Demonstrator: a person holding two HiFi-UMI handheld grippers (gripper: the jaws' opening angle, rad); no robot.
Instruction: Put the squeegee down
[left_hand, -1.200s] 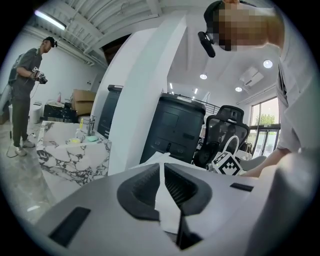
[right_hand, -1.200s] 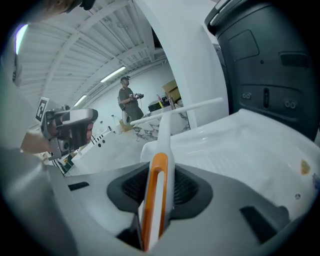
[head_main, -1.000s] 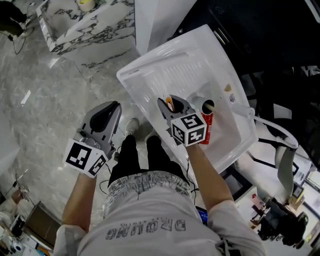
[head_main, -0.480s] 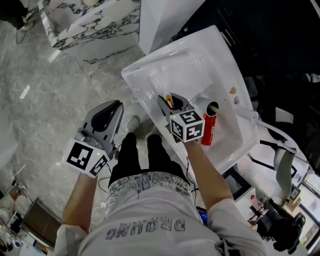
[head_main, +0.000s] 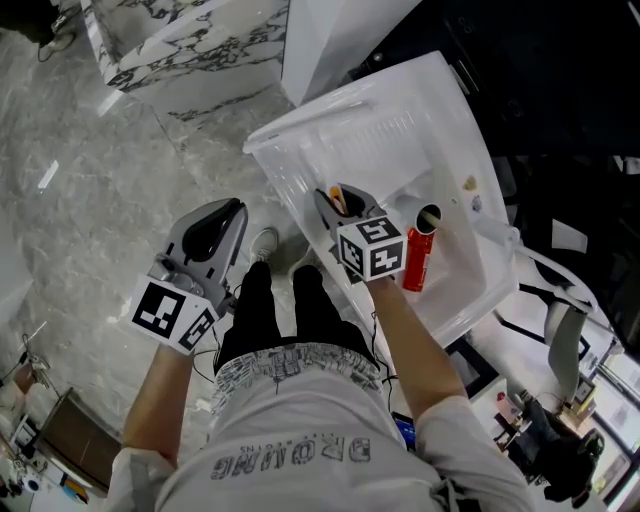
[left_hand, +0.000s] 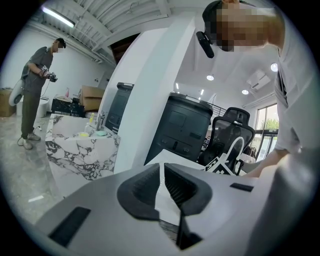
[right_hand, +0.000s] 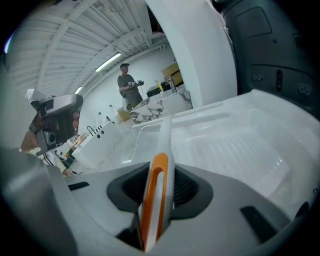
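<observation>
**Squeegee clamped in the right jaws above the sink**

Closest to me, the right gripper (right_hand: 161, 172) was clamped on the squeegee (right_hand: 155, 200) by its orange-and-white handle. The white stem ran out ahead over the white sink (head_main: 400, 120). My worry was the release. The handle sat tilted in the jaws, so I judged that opening them from up there could let it drop, bounce on the ribbed drainboard and slide into the bowl. Just beyond, a red can (head_main: 418, 258) sat in that bowl, and a careless sweep on the way down could knock it. The left gripper (left_hand: 161, 175) hung over the marble floor (head_main: 100, 200), well apart from the sink, jaws drawn almost together on nothing.

The right gripper view showed the grip itself, which the marker cube mostly hid in the head view. Only the head view showed the can. The left gripper view showed how narrow its own jaws stood and, far behind them, an office chair (left_hand: 227, 135).
</observation>
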